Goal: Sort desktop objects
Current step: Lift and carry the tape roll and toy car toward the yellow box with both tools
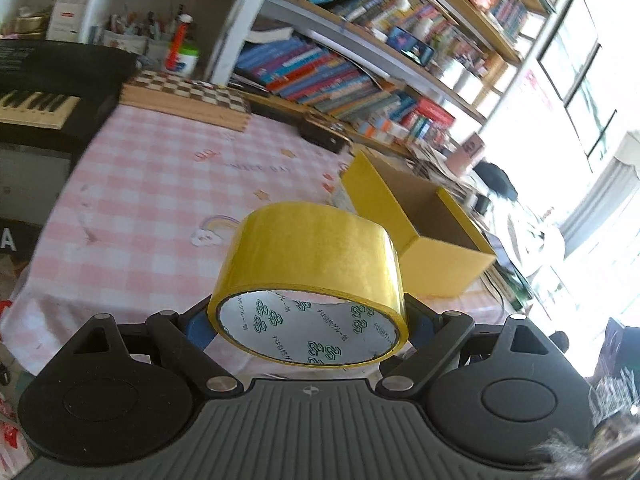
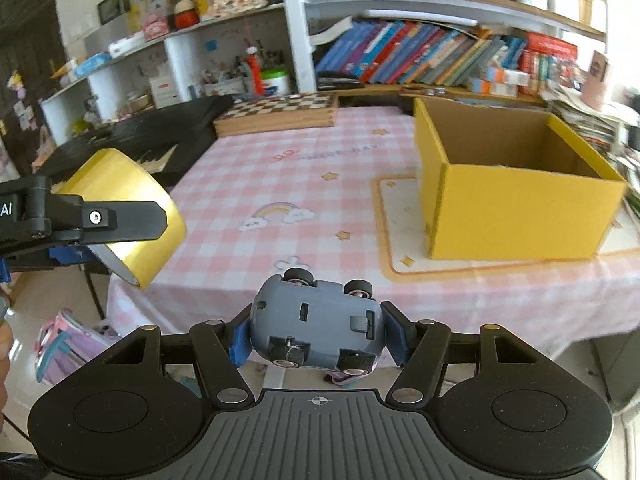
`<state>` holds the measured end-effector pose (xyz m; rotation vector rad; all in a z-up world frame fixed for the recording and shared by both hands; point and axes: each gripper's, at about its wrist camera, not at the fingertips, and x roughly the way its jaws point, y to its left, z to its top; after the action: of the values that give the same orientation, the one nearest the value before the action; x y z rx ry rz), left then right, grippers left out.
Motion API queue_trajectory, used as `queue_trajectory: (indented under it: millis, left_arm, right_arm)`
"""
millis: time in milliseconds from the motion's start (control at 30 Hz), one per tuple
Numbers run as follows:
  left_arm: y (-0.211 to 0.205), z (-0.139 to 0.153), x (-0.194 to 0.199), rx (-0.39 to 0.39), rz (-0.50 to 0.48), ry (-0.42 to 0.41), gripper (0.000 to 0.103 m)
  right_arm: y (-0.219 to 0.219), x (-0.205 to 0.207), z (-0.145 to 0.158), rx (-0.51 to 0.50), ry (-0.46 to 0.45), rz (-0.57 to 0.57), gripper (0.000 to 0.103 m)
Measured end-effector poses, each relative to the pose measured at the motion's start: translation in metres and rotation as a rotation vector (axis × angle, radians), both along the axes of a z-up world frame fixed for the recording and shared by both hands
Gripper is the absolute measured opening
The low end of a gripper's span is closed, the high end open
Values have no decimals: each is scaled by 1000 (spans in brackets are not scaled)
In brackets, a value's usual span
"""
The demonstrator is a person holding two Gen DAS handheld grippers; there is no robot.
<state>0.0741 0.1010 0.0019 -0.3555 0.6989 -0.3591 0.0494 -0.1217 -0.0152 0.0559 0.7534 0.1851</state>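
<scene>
Both hands loaded! The left tool (image 1: 308, 320) stands wide, clamped across a yellow tape roll (image 1: 312, 264); the right tool (image 2: 316, 336) pinches an upturned grey toy car (image 2: 316, 320) at half spread. Both hover off the near edge of the pink checked table (image 2: 248, 184). The yellow box (image 2: 520, 208), far right, looks empty, so neither item is dropped in yet.

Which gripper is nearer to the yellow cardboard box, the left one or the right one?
Right, as far as the views show. The right gripper, holding the toy car, faces the yellow cardboard box; the left gripper, holding the tape roll, is farther to the left.
</scene>
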Motion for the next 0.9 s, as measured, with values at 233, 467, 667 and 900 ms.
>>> queue_trajectory:
  millis: [233, 467, 667, 900]
  left_arm:
    - [-28, -2, 4, -5, -122, 8, 90]
    - [-55, -4, 9, -3, -222, 16, 90]
    - [-77, -5, 14, 4, -283, 17, 90]
    - [-101, -4, 17, 12, -313, 14, 90]
  right_arm:
    - [-22, -17, -1, -5, 14, -108, 64]
    - [-43, -31, -1, -5, 17, -203, 64]
    - [-59, -37, -1, -4, 16, -253, 64]
    - [-81, -38, 0, 7, 18, -287, 64]
